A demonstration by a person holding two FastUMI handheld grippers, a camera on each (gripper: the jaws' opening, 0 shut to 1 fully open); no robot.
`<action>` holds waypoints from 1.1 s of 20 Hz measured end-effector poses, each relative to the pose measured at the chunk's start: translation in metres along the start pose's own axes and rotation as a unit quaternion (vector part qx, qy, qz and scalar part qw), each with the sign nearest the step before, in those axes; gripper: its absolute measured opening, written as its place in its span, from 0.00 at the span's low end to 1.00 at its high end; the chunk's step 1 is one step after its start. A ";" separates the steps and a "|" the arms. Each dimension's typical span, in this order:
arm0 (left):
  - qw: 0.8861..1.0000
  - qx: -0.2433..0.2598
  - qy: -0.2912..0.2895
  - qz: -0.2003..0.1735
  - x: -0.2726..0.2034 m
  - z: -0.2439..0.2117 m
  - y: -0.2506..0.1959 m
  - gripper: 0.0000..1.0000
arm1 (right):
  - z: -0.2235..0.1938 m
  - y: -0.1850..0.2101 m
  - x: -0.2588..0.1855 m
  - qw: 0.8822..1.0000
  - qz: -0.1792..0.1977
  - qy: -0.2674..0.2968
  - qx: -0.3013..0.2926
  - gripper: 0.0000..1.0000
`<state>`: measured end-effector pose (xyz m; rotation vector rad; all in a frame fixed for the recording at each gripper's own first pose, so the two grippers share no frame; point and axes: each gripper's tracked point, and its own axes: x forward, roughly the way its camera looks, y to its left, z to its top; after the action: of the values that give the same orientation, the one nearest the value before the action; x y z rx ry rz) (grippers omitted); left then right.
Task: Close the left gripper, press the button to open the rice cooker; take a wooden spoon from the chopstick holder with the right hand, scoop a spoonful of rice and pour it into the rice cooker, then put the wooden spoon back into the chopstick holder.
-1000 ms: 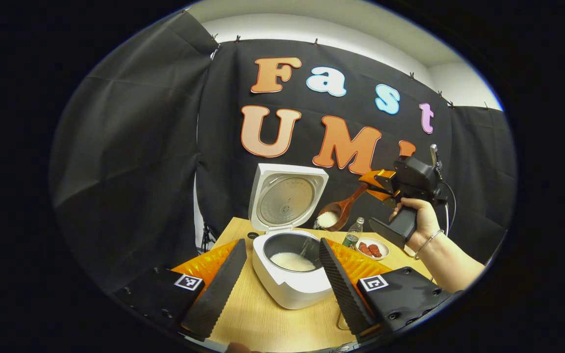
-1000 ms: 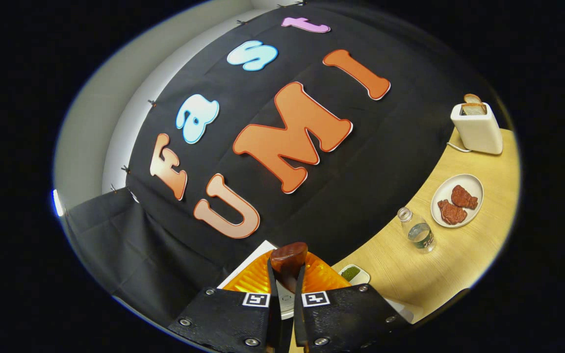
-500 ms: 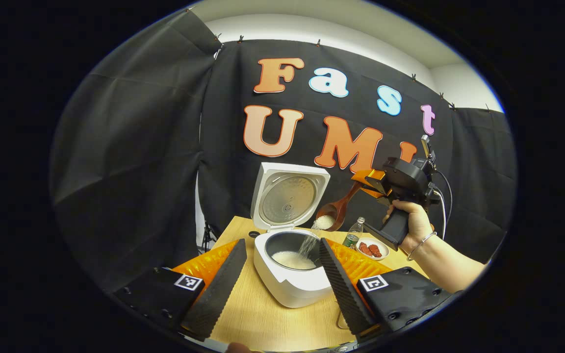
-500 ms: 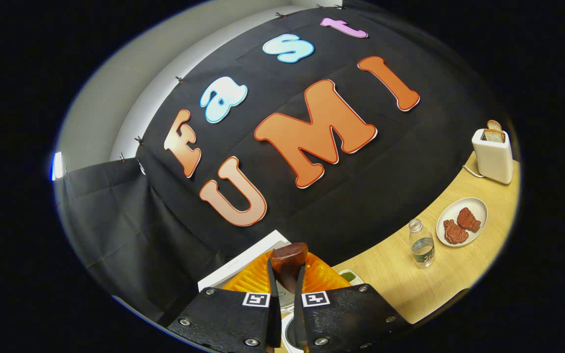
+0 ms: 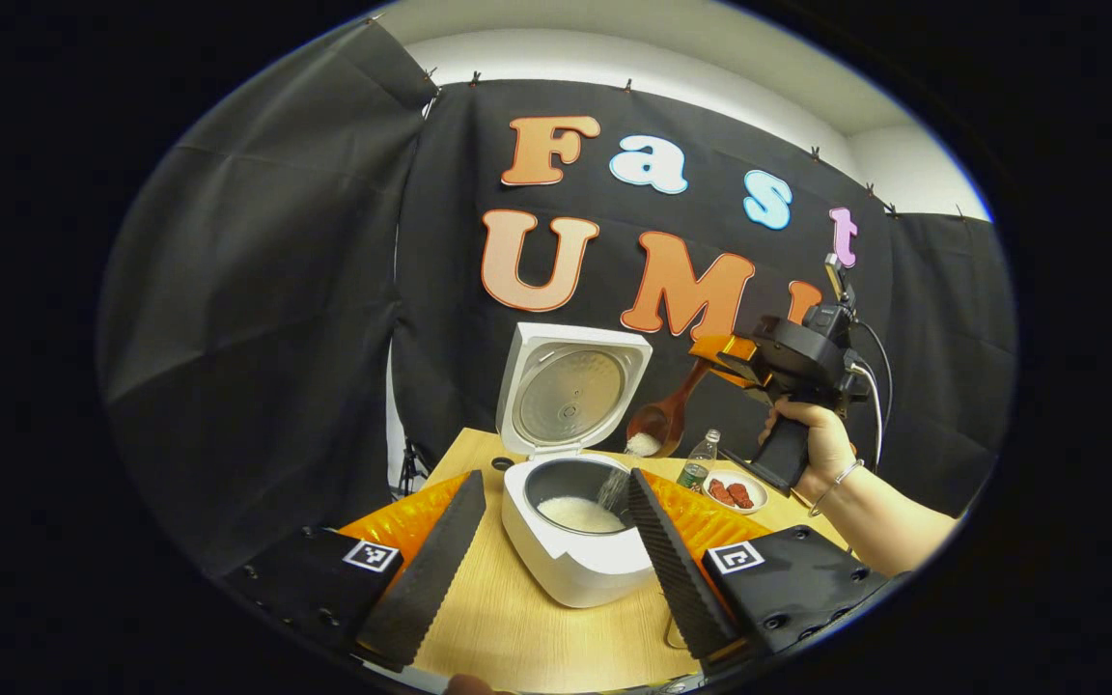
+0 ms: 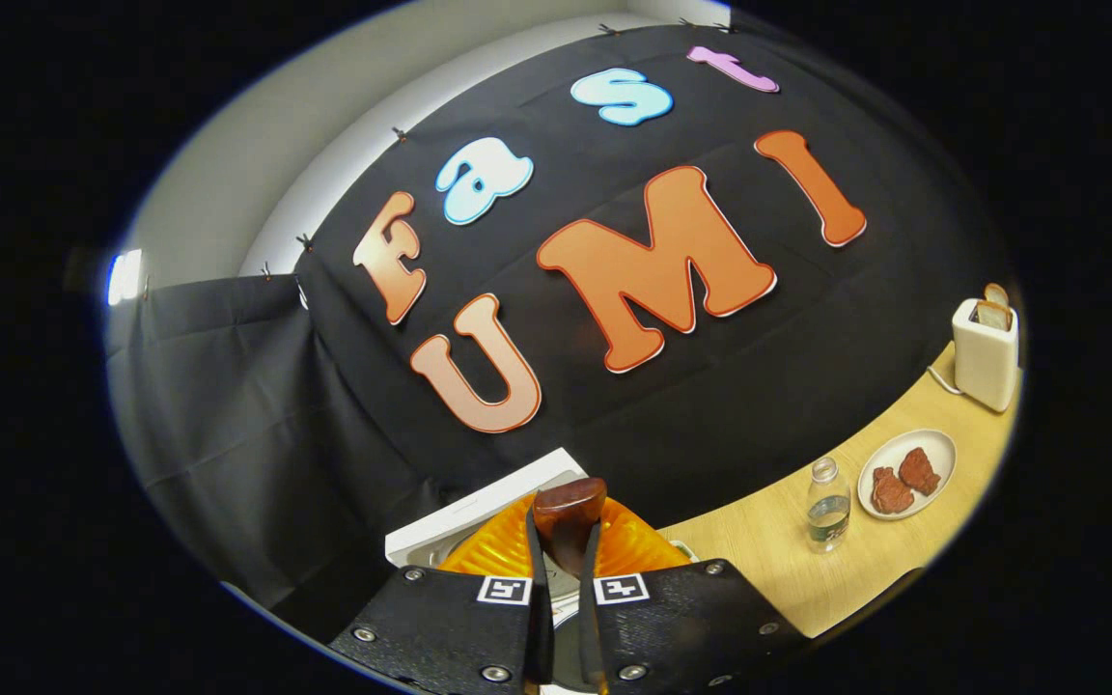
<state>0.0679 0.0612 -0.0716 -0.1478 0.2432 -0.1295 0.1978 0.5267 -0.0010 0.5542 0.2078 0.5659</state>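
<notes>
Wooden spoon (image 5: 664, 417), clamped by its handle in the right gripper (image 6: 564, 541), tips rice into the open cooker (image 5: 575, 526) at 12 o'clock of the left gripper (image 5: 544, 541), whose fingers stand wide. Pouring is the step in hand; next, I judge, comes returning the spoon to its holder. Compared with a second ago, the spoon holds less rice and tilts more steeply.

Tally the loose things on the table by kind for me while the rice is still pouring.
Rice cooker, lid open: 1
Wooden spoon, held in the right tool over the pot: 1
Water bottle: 1
Plate with two red pieces: 1
Toaster holding bread: 1
Total: 5
</notes>
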 end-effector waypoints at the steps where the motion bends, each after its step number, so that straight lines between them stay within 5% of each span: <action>1: 1.000 0.000 0.001 0.000 0.000 0.000 -0.001 0.98 | 0.000 0.003 0.000 1.000 0.006 0.002 -0.009 0.10; 22: 1.000 0.003 0.006 0.002 0.006 -0.005 -0.003 1.00 | -0.018 0.049 -0.006 0.980 0.092 0.029 -0.172 0.10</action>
<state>0.0723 0.0568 -0.0772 -0.1406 0.2546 -0.1264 0.1641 0.5658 0.0112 0.2222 0.1100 0.7802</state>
